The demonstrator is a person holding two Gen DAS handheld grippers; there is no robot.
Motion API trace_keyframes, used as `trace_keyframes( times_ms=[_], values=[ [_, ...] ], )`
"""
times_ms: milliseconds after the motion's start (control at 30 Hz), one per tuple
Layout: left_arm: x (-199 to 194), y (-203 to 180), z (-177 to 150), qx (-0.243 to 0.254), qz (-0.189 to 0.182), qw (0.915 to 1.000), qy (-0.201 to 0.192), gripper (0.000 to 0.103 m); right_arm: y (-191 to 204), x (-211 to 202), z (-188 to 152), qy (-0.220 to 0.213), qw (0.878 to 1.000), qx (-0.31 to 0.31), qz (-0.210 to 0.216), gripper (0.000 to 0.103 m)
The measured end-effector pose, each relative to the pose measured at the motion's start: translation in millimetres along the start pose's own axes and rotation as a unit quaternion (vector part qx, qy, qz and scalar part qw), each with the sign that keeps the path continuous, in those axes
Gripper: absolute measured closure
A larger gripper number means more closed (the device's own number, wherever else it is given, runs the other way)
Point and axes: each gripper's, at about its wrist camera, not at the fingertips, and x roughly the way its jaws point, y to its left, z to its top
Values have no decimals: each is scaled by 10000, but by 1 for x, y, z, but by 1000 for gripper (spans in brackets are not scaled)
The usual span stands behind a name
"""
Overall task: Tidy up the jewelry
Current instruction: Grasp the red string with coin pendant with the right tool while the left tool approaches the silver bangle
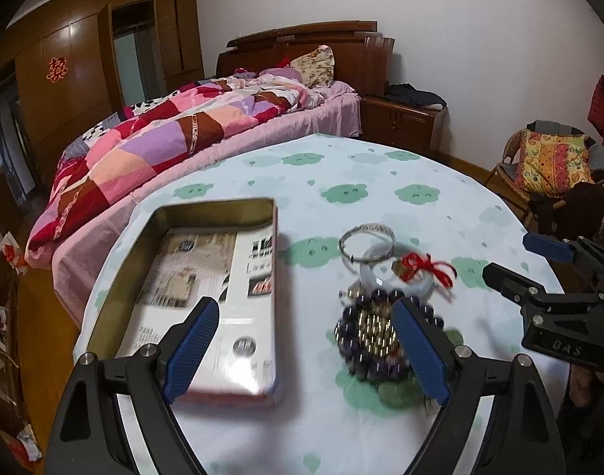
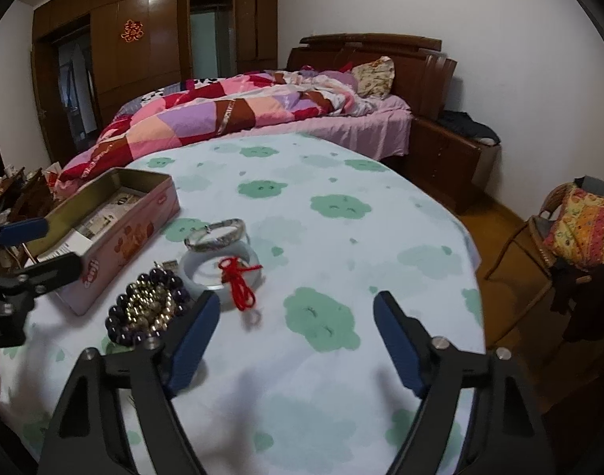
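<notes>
Plainly, both claws stand wide apart and grip nothing. Seen from its own wrist camera, the left gripper hangs over a round table covered by a pale cloth printed with green clouds, with its left blue-padded finger in front of the tin and its right one in front of the bead pile. The right gripper is spread over bare cloth, its left blue pad just beside the jewelry (whether it touches any of it I cannot tell).

The jewelry lies in a loose cluster near the table's middle. Nearest the cameras sits a heap of dark purple bead bracelets mixed with small gold-coloured beads. Behind it lies a pale translucent bangle with a red knotted cord draped across it, the cord's tail trailing onto the cloth. A thin silver-grey metal bangle overlaps the far edge of the pale one.

To the left of the cluster stands an open rectangular pink metal tin with a gold-toned inner wall; a printed paper sheet lines its bottom, and no jewelry shows inside.

Beyond the table are a bed with a pink, red and purple patchwork quilt and a wicker chair with a bright patterned cushion.
</notes>
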Motion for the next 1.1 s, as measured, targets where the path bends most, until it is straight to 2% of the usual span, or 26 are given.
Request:
trace_keyframes(
  times_ms=[200, 300, 367, 433, 567, 700, 733, 767, 800, 1000, 1100],
  values=[
    [24, -10, 11, 124, 46, 9997, 212, 14, 0, 21, 14, 178, 9996, -16, 232, 30],
    [33, -12, 16, 139, -39, 9994, 316, 23, 5, 33, 17, 405, 9982, -91, 434, 32],
    [39, -14, 20, 147, -77, 9993, 327, 24, 10, 41, 18, 535, 9970, -216, 524, 36],
    [43, -16, 25, 181, -78, 9992, 349, 25, 11, 47, 20, 645, 9962, -259, 533, 45],
    [49, -17, 32, 173, -177, 9990, 382, 27, 13, 54, 24, 761, 9949, -310, 578, 47],
    [53, -16, 34, 194, -210, 9987, 431, 27, 15, 60, 21, 945, 9917, -363, 794, 72],
    [54, -15, 34, 201, -210, 9986, 438, 27, 15, 58, 21, 913, 9915, -358, 849, 92],
    [55, -16, 34, 212, -217, 9985, 452, 27, 15, 55, 21, 828, 9924, -365, 832, 99],
    [55, -17, 34, 227, -239, 9984, 463, 27, 16, 52, 22, 755, 9929, -384, 833, 97],
    [61, -26, 37, 386, -407, 9975, 422, 27, 10, 37, 34, 301, 9942, -139, 1024, 98],
    [72, -32, 39, 413, -500, 9965, 520, 27, 5, 33, 42, 155, 9947, -23, 1013, 98]
  ],
)
